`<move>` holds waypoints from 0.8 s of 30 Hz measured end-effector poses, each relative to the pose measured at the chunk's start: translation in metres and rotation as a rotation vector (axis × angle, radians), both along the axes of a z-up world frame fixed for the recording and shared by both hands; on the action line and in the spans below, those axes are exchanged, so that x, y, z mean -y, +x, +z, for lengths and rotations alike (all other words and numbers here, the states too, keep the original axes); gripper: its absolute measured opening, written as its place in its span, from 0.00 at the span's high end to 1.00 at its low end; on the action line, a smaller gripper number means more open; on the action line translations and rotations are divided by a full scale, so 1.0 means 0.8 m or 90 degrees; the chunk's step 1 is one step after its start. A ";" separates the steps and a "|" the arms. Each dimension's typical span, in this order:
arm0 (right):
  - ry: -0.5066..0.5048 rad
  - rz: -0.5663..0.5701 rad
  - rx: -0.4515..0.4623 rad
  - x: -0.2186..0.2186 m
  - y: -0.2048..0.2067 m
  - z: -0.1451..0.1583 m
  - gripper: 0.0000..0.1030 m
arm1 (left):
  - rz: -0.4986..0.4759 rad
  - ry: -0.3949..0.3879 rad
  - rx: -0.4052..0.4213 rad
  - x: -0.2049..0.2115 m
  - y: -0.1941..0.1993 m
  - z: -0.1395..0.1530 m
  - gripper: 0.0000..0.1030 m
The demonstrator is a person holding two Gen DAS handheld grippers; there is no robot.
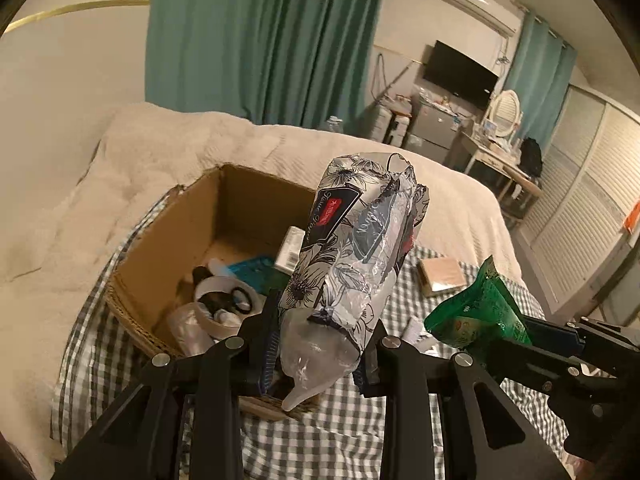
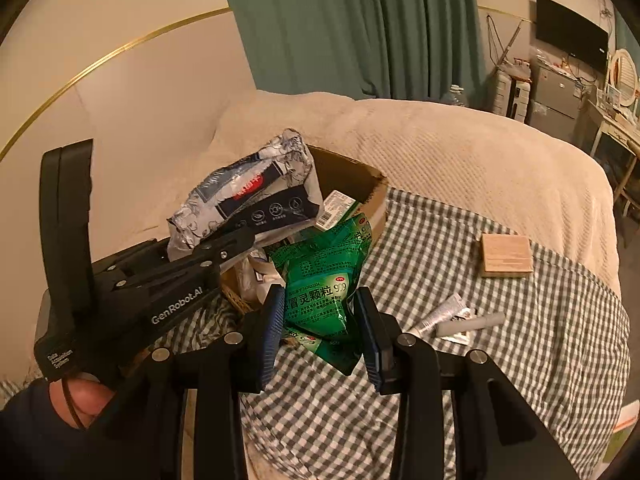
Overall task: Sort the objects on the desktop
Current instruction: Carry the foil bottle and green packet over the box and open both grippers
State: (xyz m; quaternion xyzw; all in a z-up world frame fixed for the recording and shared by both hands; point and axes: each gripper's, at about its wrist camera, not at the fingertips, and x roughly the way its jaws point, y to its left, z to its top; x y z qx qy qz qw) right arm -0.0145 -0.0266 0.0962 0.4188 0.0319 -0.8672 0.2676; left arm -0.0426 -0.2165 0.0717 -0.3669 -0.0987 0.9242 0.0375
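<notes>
Hand-held grippers clamp a floral tissue pack (image 1: 352,252) (left (image 1: 320,348)) and green sachet (image 2: 324,292) (right (image 2: 320,344)).

Two close wrist views angled downward, sharing cardboard box (image 1: 176,240) and checkered cloth (image 2: 480,360).

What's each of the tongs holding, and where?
Left tongs: floral tissue pack, by its lower end. Right tongs: green medicine sachet, by its sides.

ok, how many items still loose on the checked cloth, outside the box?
3 visible: a flat tan box at the far right, a small tube and a pale stick side by side nearer the right gripper. More may hide behind the grippers.
</notes>
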 end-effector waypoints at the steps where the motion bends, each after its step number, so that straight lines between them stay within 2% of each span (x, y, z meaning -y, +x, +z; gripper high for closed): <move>1: -0.001 0.002 0.002 0.005 -0.003 -0.002 0.66 | 0.002 -0.001 0.002 0.004 -0.001 -0.002 0.71; 11: -0.007 0.035 -0.006 0.070 -0.039 -0.028 0.66 | 0.048 0.007 0.020 0.063 -0.030 -0.055 0.71; 17: 0.005 0.070 -0.012 0.111 -0.071 -0.062 0.66 | 0.073 0.001 0.037 0.092 -0.061 -0.087 0.71; 21: 0.008 0.079 -0.001 0.127 -0.092 -0.087 0.65 | 0.068 -0.007 0.038 0.096 -0.077 -0.098 0.71; 22: 0.007 0.079 0.003 0.128 -0.098 -0.093 0.65 | 0.067 -0.013 0.038 0.094 -0.079 -0.099 0.67; 24: 0.000 0.077 0.010 0.128 -0.108 -0.102 0.61 | 0.071 -0.020 0.038 0.090 -0.083 -0.101 0.50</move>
